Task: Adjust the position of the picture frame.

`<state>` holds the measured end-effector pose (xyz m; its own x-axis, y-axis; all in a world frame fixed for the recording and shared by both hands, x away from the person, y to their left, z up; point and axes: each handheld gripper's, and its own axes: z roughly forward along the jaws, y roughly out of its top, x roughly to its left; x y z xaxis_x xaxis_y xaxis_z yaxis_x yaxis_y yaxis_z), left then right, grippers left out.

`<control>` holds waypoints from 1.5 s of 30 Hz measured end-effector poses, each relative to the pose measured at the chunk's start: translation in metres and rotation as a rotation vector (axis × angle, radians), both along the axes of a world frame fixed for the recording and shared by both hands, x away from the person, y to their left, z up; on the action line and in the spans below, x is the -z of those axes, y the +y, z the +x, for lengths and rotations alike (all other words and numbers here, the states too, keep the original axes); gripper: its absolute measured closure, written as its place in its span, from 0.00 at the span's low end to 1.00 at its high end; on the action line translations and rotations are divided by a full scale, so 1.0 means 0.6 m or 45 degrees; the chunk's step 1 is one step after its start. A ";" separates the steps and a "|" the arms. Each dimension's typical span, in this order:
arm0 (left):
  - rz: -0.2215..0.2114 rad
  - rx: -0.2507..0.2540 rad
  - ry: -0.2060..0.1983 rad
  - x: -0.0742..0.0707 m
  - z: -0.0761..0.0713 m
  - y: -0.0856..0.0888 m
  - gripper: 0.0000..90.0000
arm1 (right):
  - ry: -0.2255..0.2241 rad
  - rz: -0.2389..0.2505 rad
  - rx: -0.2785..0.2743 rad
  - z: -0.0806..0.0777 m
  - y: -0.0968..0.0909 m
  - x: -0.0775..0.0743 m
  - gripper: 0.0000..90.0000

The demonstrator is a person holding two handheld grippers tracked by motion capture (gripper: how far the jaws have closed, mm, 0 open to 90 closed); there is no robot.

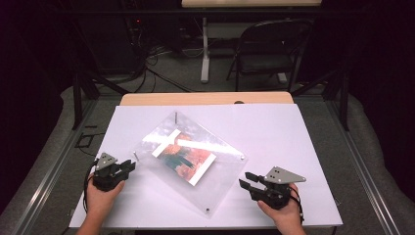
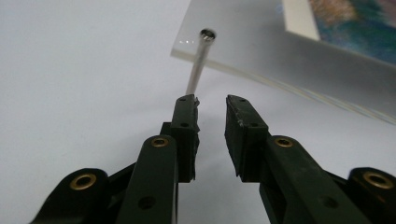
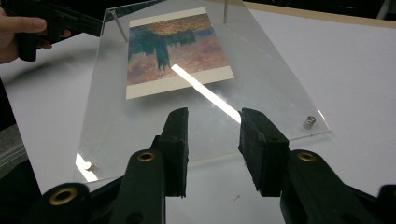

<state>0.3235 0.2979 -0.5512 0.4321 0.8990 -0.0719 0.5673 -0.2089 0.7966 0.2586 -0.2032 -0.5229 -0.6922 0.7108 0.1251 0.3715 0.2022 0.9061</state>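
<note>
Clear frame (image 1: 195, 161) with a picture (image 1: 185, 155) inside lay tilted on the white table (image 1: 293, 142). Its thin metal pin (image 2: 196, 70) stood at 12 o'clock from the left gripper (image 2: 210, 100), just beyond open, empty jaws. The right gripper (image 3: 212, 116) was open too.

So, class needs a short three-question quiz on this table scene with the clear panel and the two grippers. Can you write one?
1. True or false: the left gripper is clamped on the metal pin.
2. Where does the picture lie? A: on the bare sheet. B: flat against the clear acrylic panel. C: on the chair.
3. Fill in: the right gripper has its jaws ___, with nothing between them.

Key: 1 false, its jaws stand apart just short of the pin. 2 B. 3 open.
</note>
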 end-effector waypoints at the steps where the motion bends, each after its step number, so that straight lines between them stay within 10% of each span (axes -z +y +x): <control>1: -0.003 -0.004 0.003 0.002 0.002 0.001 0.82 | -0.003 -0.001 -0.001 0.000 0.001 0.000 0.69; 27: 0.060 -0.015 0.044 0.018 0.064 -0.022 0.87 | 0.012 0.015 0.000 -0.001 -0.001 0.002 0.68; 45: 0.057 0.037 0.019 0.004 0.044 -0.024 0.91 | 0.058 0.016 -0.059 -0.001 0.015 0.004 0.70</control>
